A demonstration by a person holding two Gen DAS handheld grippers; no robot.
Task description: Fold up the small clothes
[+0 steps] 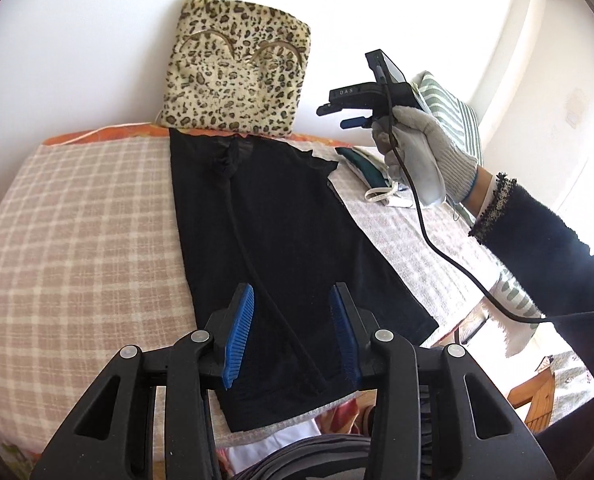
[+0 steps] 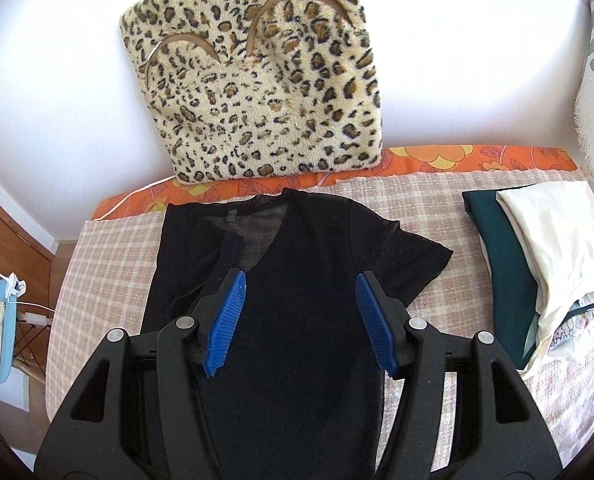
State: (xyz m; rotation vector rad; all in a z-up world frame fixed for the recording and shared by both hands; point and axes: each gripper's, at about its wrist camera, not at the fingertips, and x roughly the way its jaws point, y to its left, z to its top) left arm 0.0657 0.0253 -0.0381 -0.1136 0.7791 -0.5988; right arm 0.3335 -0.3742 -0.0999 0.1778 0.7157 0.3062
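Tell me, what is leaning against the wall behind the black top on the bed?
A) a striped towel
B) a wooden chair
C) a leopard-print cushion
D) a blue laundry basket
C: a leopard-print cushion stands propped against the white wall, just past the neckline of the black top, which lies spread on the checked blanket.
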